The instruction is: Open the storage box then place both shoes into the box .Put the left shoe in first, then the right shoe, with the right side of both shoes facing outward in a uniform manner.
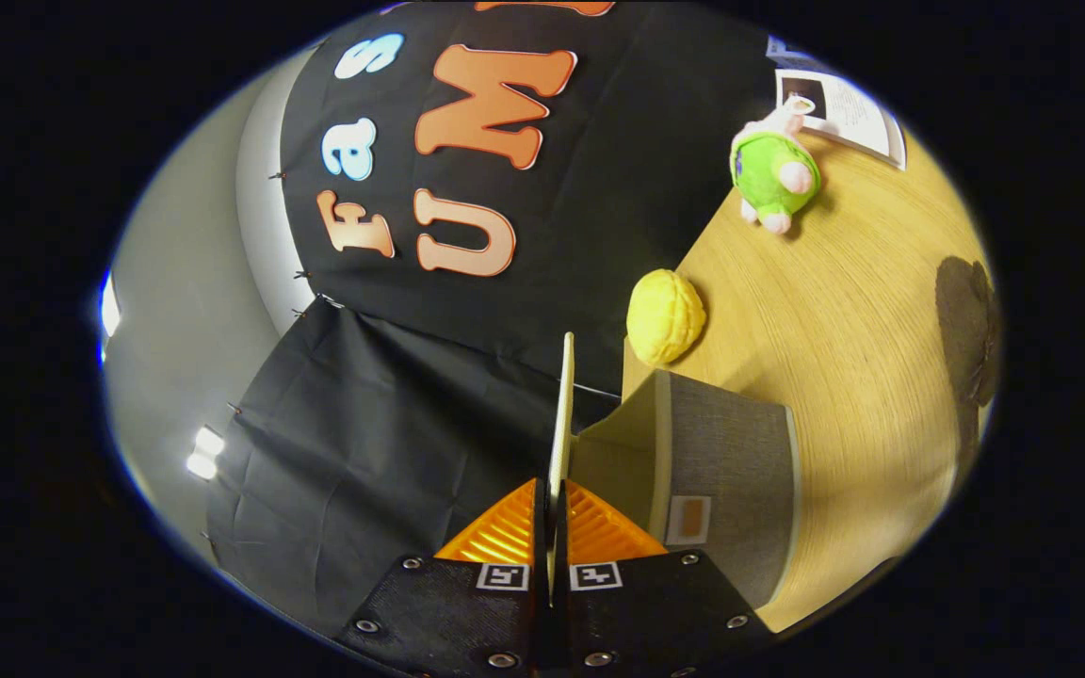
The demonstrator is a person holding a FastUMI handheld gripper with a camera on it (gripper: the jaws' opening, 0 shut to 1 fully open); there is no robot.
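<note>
- Pinching the thin pale lid (pixel 563 414) edge-on, gripper (pixel 551 532) fingers closed against both its faces.
- Swung up and away from the storage box (pixel 726 471), which sits just ahead and to one side of the fingers on the wooden table (pixel 844 320).
- Judged as the opening step under way: box looks open, no shoes inside as far as can be told, both placements left.
- Small tag on the box wall, nothing legible.
- Beyond the box: yellow round toy (pixel 665 315); farther off, green plush toy (pixel 773 174) and printed sheet (pixel 844 113), text too small to read.
</note>
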